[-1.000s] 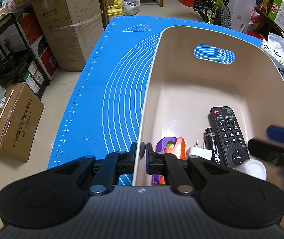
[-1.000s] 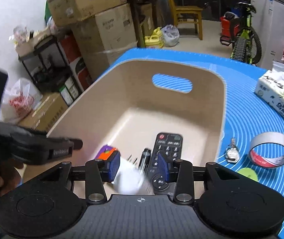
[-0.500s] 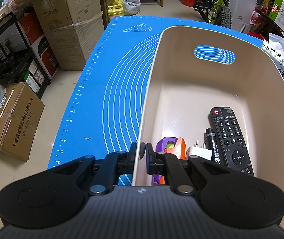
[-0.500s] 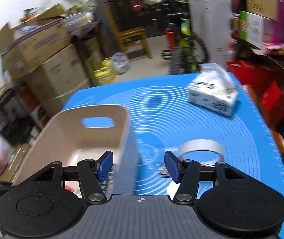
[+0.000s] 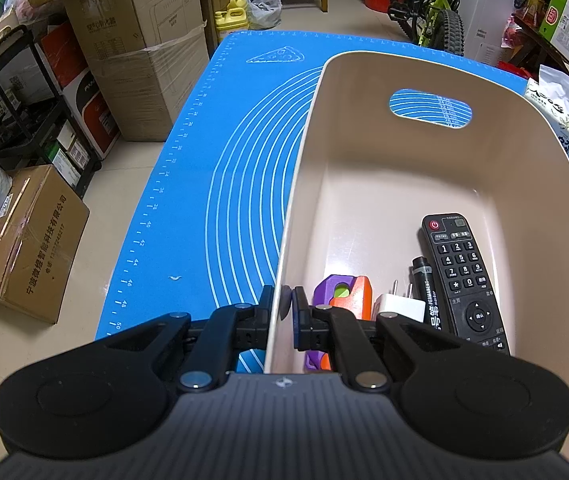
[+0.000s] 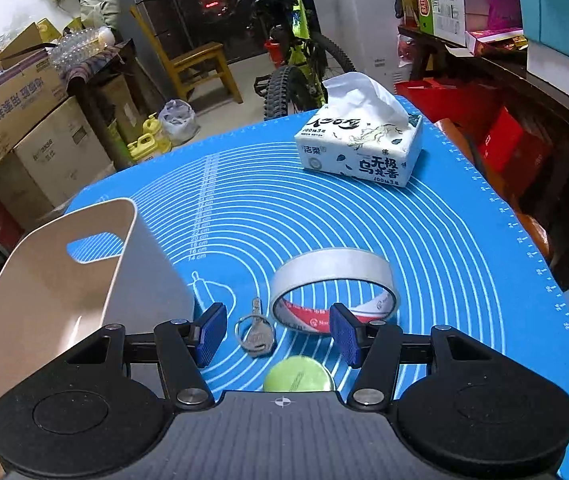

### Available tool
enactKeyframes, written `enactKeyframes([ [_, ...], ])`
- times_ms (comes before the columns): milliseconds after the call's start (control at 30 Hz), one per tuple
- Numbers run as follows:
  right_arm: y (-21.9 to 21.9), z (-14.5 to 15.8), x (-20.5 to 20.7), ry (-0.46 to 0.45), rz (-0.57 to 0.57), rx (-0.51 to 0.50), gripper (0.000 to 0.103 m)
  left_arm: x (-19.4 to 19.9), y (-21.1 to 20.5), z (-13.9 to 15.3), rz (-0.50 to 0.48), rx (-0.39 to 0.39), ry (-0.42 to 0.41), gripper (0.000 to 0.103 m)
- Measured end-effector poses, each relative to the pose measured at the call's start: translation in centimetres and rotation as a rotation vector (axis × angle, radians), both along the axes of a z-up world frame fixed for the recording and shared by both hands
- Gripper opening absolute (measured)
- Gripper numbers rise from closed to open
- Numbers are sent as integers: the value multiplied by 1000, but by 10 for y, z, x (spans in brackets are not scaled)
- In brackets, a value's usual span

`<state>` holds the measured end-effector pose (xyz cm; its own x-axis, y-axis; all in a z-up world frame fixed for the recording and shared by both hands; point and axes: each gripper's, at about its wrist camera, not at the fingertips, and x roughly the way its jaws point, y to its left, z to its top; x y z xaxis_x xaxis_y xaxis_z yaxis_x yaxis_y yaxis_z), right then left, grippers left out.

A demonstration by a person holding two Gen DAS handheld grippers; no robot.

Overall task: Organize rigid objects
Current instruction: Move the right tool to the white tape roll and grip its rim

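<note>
A beige bin (image 5: 364, 152) stands on the blue mat. My left gripper (image 5: 284, 308) is shut on the bin's near left rim. Inside lie a black remote (image 5: 460, 272), a black marker (image 5: 426, 288), a white plug adapter (image 5: 400, 306) and a purple-orange toy (image 5: 344, 294). My right gripper (image 6: 280, 334) is open and empty over the mat, right of the bin (image 6: 64, 280). A key on a ring (image 6: 256, 334) lies between its fingertips. A roll of tape (image 6: 334, 284) lies just beyond, and a green round disc (image 6: 298, 374) lies close under the gripper.
A tissue pack (image 6: 358, 148) sits at the mat's far side. The blue mat (image 6: 444, 240) ends at table edges on the right and far side. Cardboard boxes (image 5: 140, 48), a chair and a bicycle (image 6: 296, 56) stand on the floor around.
My right gripper has left the bin, where it let go of the white plug adapter, and swung right to the key and tape. The left gripper still holds the rim.
</note>
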<state>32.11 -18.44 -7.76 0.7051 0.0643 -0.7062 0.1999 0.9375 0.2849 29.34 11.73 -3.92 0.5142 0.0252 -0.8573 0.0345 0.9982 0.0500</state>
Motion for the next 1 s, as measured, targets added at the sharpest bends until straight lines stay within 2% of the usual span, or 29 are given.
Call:
enactKeyframes([
  [367,7,-18,29,-5,-16,-41,65,0,-1,0,-3,2,0,10],
  [500,5,-25,36,2,-23,-53,50,0,-1,-1,-4,2,0,10],
  [567,4,-28,38,3,-27,-55,48,0,-1,0,-3,2,0,10],
  [600,3,-28,38,2,-26,-54,36,0,-1,-1,-3,3,0,10],
  [733,3,-28,37,-4,-18,-48,22,0,-1,-1,-3,3,0,10],
  [867,5,-26,34,-6,-12,-68,19,0,-1,-1,-3,1,0,10],
  [1000,3,-12,24,-38,-10,-41,19,0,-1,-1,-2,3,-1,10],
])
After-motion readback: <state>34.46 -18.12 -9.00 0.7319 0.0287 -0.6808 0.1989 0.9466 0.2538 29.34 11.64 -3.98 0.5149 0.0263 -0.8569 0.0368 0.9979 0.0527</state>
